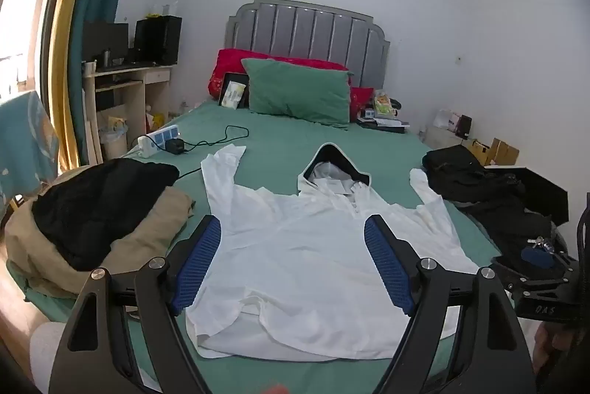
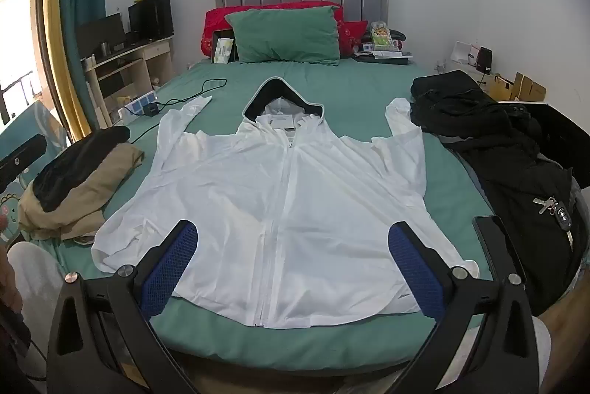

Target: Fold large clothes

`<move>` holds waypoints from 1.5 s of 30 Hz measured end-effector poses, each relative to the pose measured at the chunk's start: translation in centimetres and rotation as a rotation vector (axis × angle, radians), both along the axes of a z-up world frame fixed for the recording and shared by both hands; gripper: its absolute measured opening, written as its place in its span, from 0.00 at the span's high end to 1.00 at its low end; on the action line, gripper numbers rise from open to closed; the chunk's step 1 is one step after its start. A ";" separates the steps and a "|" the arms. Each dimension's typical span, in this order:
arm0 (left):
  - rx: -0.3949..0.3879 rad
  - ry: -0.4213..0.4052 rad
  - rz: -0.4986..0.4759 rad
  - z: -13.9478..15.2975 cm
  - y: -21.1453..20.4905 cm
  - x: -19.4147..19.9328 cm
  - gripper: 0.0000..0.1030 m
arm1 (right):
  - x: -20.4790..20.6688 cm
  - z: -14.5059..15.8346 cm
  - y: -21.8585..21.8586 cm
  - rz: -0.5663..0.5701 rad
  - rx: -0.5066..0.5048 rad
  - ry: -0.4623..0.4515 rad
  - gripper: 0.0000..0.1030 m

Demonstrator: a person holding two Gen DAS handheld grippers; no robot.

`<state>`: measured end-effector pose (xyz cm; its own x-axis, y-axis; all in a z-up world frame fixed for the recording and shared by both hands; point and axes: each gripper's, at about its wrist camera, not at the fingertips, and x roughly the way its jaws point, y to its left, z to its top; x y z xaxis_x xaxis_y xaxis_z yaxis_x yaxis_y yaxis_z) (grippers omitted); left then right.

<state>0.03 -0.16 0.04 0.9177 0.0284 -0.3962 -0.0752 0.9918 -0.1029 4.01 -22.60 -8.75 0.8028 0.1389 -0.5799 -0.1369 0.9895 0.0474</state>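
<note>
The left tool (image 1: 293, 232) is spread wide, blue pads apart, nothing between them; it hangs above the near left part of the white hooded jacket (image 1: 313, 246). The right tool (image 2: 293, 239) is likewise spread wide and empty, above the jacket's (image 2: 287, 191) lower hem near the zipper. The jacket lies flat, front up, on the green bed sheet (image 2: 354, 88), hood toward the headboard, both sleeves angled upward. A tan and black clothes pile (image 2: 73, 180) lies to its left. Black garments (image 2: 494, 139) lie to its right, touching the right sleeve, with keys (image 2: 553, 206) on top. A green pillow (image 2: 284, 34) rests at the headboard.
</note>
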 end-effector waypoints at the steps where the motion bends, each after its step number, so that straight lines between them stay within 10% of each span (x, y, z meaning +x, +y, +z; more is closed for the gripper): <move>1: 0.008 0.002 0.001 0.0 -0.1 0.0 0.19 | 0.0 0.0 0.0 0.001 -0.002 0.007 0.01; 45: 0.003 -0.005 0.008 0.6 -0.8 -0.1 0.19 | -0.5 1.1 -0.3 0.015 0.011 -0.011 0.01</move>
